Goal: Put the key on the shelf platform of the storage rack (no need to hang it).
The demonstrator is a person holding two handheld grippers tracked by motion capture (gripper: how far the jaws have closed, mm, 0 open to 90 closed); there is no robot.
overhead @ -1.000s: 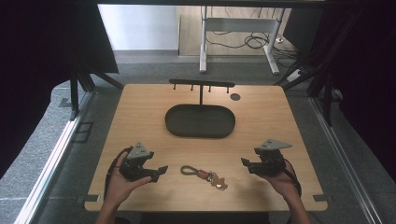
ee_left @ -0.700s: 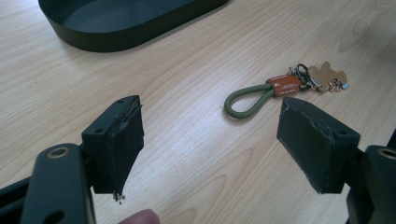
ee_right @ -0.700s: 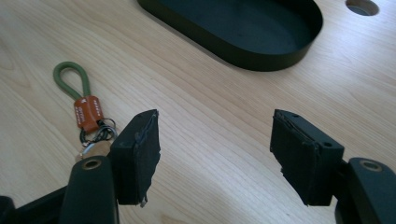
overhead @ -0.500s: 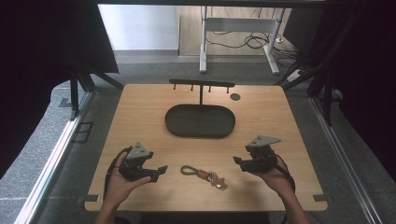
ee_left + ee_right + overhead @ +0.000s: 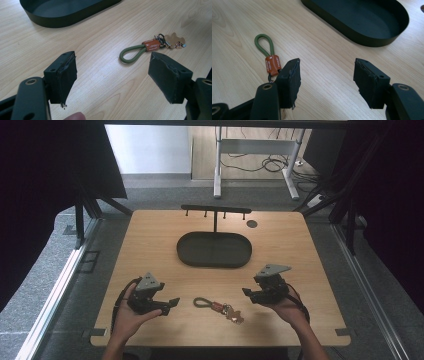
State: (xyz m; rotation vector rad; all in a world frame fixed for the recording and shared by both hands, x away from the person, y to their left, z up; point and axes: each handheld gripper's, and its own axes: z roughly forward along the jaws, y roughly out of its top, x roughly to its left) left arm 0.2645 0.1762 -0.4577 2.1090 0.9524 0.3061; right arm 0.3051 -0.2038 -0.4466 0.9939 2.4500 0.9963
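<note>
Both the left gripper (image 5: 112, 67) and right gripper (image 5: 327, 72) gape wide, empty; a braided green cord keychain (image 5: 150, 48) lies flat on woodgrain beyond the left's jaws.

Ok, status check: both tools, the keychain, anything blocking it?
Left tool open, empty. Right tool open, empty. Keychain flat on table between them, untouched. Black tray farther back; nothing in the way.

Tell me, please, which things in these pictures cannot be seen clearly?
- Keychain charm end: in the right gripper view, hidden behind that gripper's own left jaw.
- Print on the orange tag: too small to read in the left gripper view.
- Hooks on the rack: too small to count surely in the high view.
- Tray: its far part cut off by the top edge of the left gripper view.
</note>
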